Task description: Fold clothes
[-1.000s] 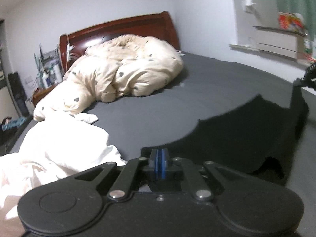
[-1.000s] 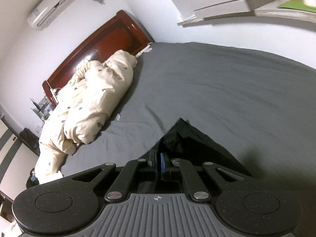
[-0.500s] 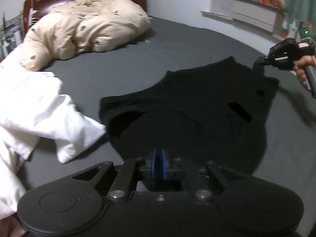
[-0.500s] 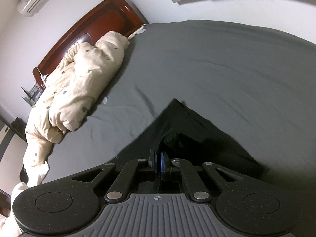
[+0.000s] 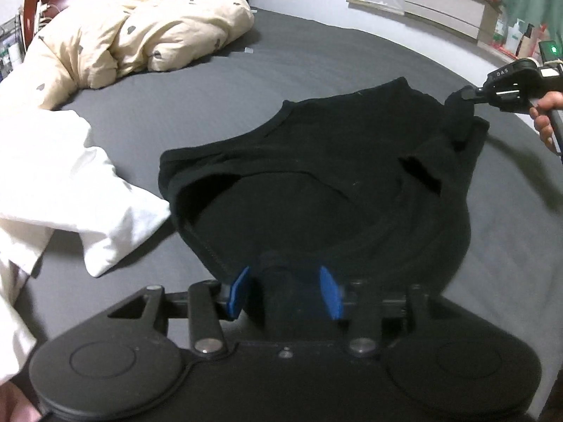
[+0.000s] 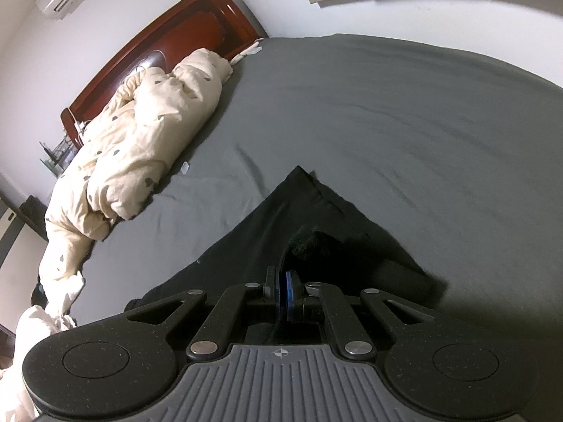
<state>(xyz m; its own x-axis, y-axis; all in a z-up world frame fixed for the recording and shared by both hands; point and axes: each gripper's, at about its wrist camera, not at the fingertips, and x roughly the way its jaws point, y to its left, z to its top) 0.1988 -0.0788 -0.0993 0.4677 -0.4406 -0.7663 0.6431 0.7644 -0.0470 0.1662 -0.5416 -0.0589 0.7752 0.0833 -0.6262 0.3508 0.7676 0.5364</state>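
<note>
Spreading the black top flat on the grey sheet, judging by how it lies: near the middle of the bed, mostly down, armhole gaping at the near left, far right corner lifted.

Left gripper: blue pads wide apart, a bunched near edge of the top lying loose between them, not pinched. Right gripper: pads pressed together on a fold of black cloth, holding that far right corner just off the sheet.

To do it well: keep the right pinch firm and draw gently to the right until the slack goes out. Lay the corner down low rather than dropping it. Smooth the doubled layer around the armhole before any crease. Keep clear of the white garment just beside the top's left edge. Cannot tell which fold comes next.
</note>
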